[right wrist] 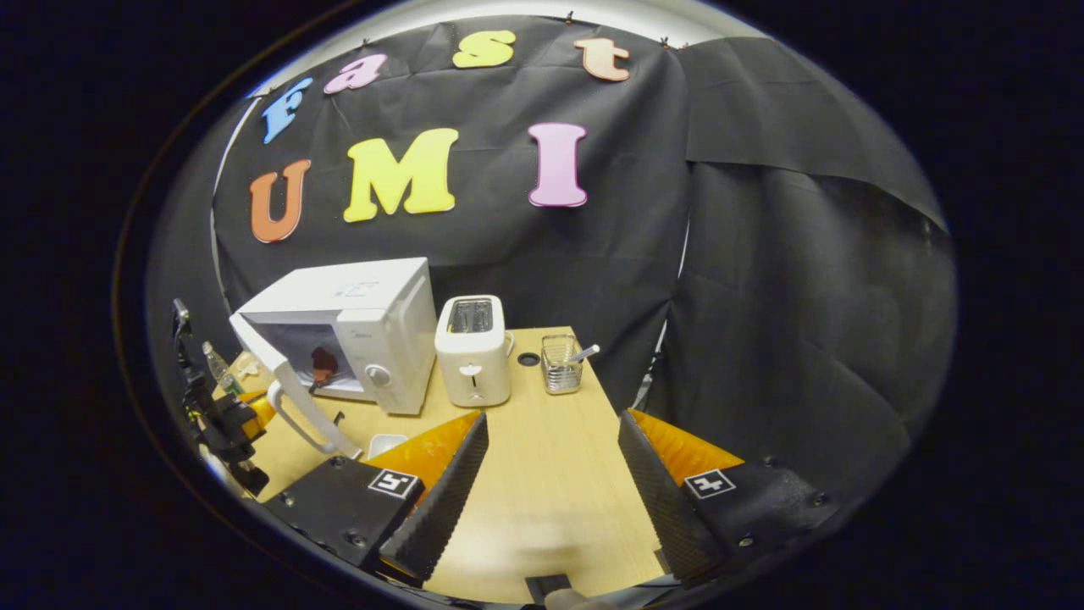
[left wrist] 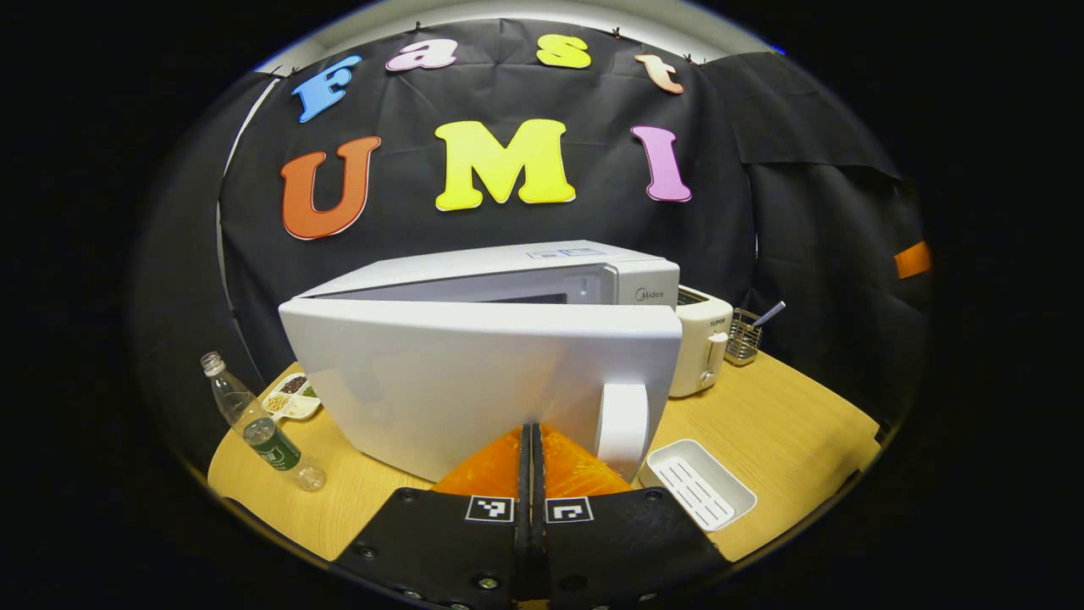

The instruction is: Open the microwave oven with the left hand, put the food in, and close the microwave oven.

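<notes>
While left gripper (left wrist: pixel 532 449) fingers together touch microwave door (left wrist: pixel 474 381), right gripper (right wrist: pixel 550 457) fingers apart.

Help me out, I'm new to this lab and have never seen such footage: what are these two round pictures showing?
A person holds a two-finger claw in each hand; a camera rides on each. The left gripper view looks past the left claw, fingers together with nothing between them, at the white microwave oven, whose door stands ajar. The right gripper view shows the right claw open and empty above the wooden table. Also there: a white toaster, wire basket, clear plastic bottle, white ridged tray. Something reddish sits inside the oven.
</notes>
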